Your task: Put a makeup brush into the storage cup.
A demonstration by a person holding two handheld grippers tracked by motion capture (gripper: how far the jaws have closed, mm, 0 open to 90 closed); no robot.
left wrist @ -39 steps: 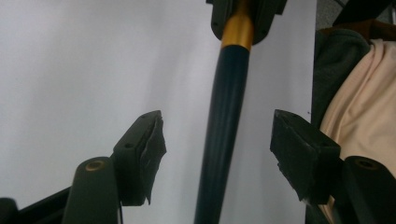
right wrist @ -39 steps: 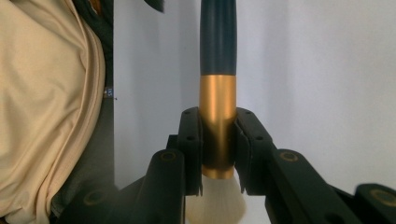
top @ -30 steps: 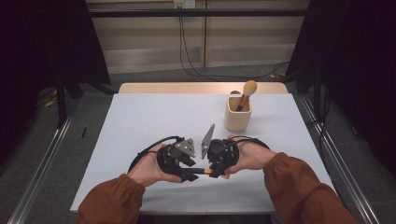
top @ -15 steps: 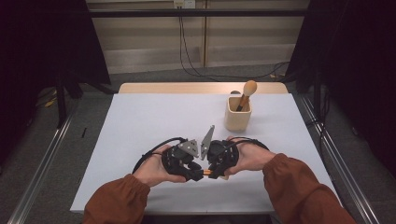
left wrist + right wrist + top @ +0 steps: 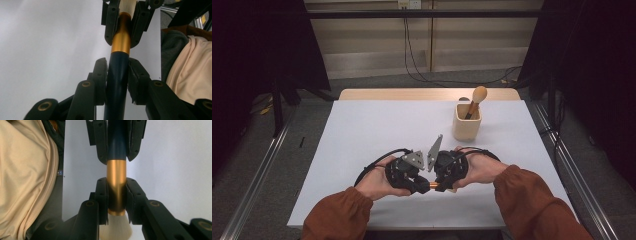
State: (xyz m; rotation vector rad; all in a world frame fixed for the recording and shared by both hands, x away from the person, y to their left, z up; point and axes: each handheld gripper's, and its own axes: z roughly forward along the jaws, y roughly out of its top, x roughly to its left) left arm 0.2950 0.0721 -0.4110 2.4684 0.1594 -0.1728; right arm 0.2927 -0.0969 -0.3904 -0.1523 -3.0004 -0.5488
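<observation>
Near the front edge of the table (image 5: 362, 130), the brush (image 5: 117, 75) spans level between both tools. The right gripper (image 5: 116, 195) clamps the gold collar beside the bristles; the left gripper (image 5: 117, 75) has just been closing, and its pads now press the dark handle. For a clean handover, confirm the left grip is firm before loosening the right, and keep the brush level. The handle's far end is cut off. The cup (image 5: 467, 122) near the back right edge hides the lower part of a second brush (image 5: 475, 100).
</observation>
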